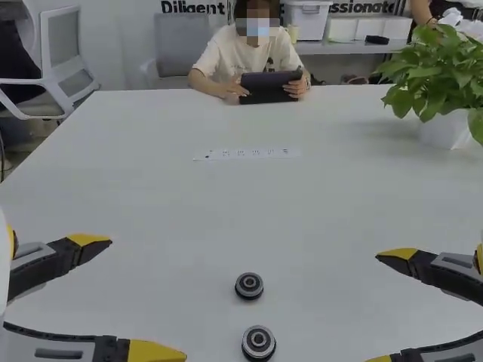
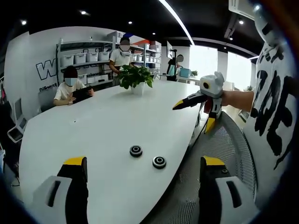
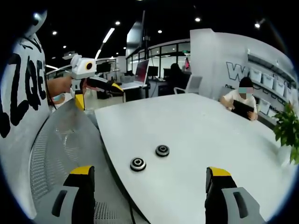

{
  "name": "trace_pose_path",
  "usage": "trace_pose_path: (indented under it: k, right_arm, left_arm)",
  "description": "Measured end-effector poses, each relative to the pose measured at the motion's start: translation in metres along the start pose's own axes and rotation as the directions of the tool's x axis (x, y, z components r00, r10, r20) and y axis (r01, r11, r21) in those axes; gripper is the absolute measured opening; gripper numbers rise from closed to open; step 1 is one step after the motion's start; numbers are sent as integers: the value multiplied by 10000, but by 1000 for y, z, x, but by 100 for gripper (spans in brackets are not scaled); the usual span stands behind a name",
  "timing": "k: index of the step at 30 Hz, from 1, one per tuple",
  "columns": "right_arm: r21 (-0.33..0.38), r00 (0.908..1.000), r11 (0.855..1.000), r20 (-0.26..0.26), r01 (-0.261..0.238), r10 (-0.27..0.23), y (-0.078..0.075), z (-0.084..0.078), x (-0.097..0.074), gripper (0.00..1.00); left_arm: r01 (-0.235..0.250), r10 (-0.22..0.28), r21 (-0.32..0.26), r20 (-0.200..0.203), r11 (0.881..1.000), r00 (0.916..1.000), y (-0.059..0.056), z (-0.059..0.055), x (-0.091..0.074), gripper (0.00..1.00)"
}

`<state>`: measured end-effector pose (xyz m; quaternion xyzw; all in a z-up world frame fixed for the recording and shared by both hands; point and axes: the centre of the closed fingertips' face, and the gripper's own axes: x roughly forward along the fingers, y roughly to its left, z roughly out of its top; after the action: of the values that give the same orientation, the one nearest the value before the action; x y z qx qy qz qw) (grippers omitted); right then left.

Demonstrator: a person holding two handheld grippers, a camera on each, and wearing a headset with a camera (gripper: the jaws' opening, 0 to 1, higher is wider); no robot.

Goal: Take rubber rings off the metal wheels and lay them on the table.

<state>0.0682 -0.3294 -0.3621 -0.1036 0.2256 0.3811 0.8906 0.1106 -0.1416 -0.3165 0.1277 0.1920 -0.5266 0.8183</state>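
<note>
In the head view we see two metal wheels lying flat on the white table [image 1: 151,188], close to its near edge. The far wheel [image 1: 249,286] and the near wheel [image 1: 259,342] sit apart, and each has a dark outer band round a lighter centre. The left gripper [image 1: 143,298] comes in from the lower left and the right gripper [image 1: 375,309] from the lower right. Both have their yellow-tipped jaws spread wide with nothing between them, well to either side of the wheels. Across the table a seated person [image 1: 245,53] holds a dark tablet [image 1: 268,87], and a potted plant [image 1: 438,72] stands at the right. On the wall [image 1: 113,38] behind we read "Diligent" and the cut-off letters "ssionate".

In the left gripper view its own jaws stand far apart and empty. The far wheel [image 2: 136,150] and near wheel [image 2: 159,162] lie on the table beyond them. The right gripper [image 2: 191,119] hangs wide open above the table edge. The wall shows a large "W" and, below it, a small word beginning "Dil". The shirt [image 2: 275,107] at the right bears big black letters that we cannot read whole.

In the right gripper view its own jaws are also wide and empty. The near wheel [image 3: 138,164] and far wheel [image 3: 162,150] lie ahead, with the open left gripper [image 3: 100,98] beyond the table edge. A wall word begins with "W".
</note>
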Motion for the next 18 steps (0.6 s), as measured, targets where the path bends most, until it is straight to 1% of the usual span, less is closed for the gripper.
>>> trace_pose_path:
  k: [6, 10, 18]
  right_arm:
    - [17, 10000, 10000, 5, -52, 52, 1, 0, 1, 99]
    - [16, 10000, 10000, 26, -86, 86, 1, 2, 3, 99]
    - [-44, 9998, 9999, 133, -155, 155, -1, 8, 5, 99]
  left_arm:
    - [13, -13, -16, -33, 10000, 10000, 0, -1, 1, 99]
    - [28, -27, 74, -118, 10000, 9999, 0, -2, 2, 99]
    - [47, -46, 102, -83, 9999, 10000, 2, 1, 3, 99]
